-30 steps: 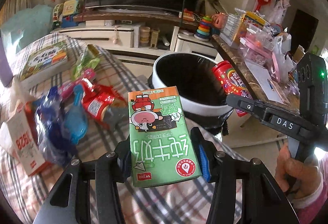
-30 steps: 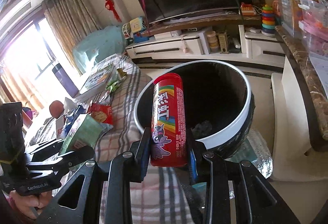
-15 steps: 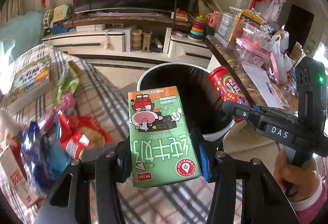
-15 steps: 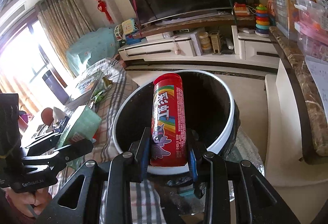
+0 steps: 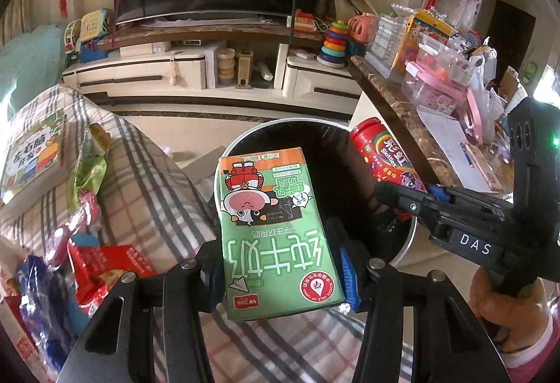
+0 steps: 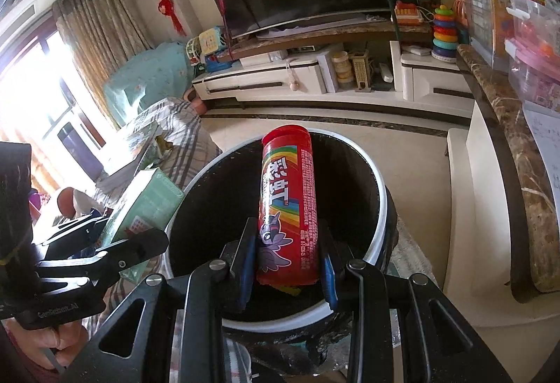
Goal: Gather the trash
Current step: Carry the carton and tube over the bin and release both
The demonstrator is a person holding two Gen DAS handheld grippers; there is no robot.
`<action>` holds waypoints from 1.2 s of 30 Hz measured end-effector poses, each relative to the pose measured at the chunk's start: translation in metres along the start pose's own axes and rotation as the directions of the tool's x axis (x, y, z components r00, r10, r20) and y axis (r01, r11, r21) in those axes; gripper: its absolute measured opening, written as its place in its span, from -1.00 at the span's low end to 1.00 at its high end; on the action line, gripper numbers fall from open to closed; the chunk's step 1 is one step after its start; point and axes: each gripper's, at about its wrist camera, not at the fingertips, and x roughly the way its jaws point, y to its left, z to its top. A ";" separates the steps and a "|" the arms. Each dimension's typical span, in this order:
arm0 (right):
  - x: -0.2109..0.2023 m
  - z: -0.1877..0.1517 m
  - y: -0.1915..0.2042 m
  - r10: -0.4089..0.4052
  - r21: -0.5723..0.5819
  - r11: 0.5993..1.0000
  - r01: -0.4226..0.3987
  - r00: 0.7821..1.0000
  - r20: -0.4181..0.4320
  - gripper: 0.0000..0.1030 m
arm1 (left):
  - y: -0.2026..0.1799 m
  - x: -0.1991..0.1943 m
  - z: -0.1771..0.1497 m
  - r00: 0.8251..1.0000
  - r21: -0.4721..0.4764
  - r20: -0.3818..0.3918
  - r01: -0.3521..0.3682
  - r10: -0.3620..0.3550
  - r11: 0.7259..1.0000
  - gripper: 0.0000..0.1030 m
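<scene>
My left gripper (image 5: 280,264) is shut on a green milk carton (image 5: 276,229), held just before the near rim of the white-rimmed bin (image 5: 407,239) with a black liner. My right gripper (image 6: 287,264) is shut on a red Skittles tube (image 6: 287,208), which hangs over the bin's dark opening (image 6: 217,208). The tube (image 5: 381,155) and right gripper (image 5: 416,201) also show at the right in the left wrist view. The carton (image 6: 147,204) and left gripper (image 6: 105,250) appear at the left in the right wrist view.
Wrappers and packets (image 5: 98,264) lie on the plaid-covered surface (image 5: 147,187) left of the bin. A children's book (image 5: 31,155) sits farther left. A marble-topped counter (image 6: 521,173) crowded with boxes runs along the right. A TV stand (image 5: 210,75) is behind.
Both grippers have moved forward toward the bin. The red tube now hangs over the bin's opening, and the carton has come up to its near rim.
</scene>
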 end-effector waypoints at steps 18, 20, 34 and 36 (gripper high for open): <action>0.015 0.009 -0.007 -0.016 -0.006 1.000 0.016 0.999 -0.035 -0.39 | -0.007 0.027 0.013 1.000 0.009 -0.024 -0.005 0.005 1.000 -0.04; 0.017 0.010 -0.008 -0.028 -0.006 1.000 0.028 0.999 -0.040 -0.38 | -0.007 0.029 0.014 1.000 0.008 -0.026 -0.003 0.004 1.000 -0.03; 0.000 0.006 -0.008 0.010 0.051 0.999 -0.010 1.000 0.003 0.27 | -0.003 0.003 -0.007 1.000 -0.036 0.010 -0.015 0.016 0.999 0.30; -0.005 0.003 -0.003 0.024 0.053 0.998 -0.025 1.000 0.019 0.56 | -0.001 -0.007 -0.016 1.000 -0.052 0.020 -0.012 0.013 0.999 0.31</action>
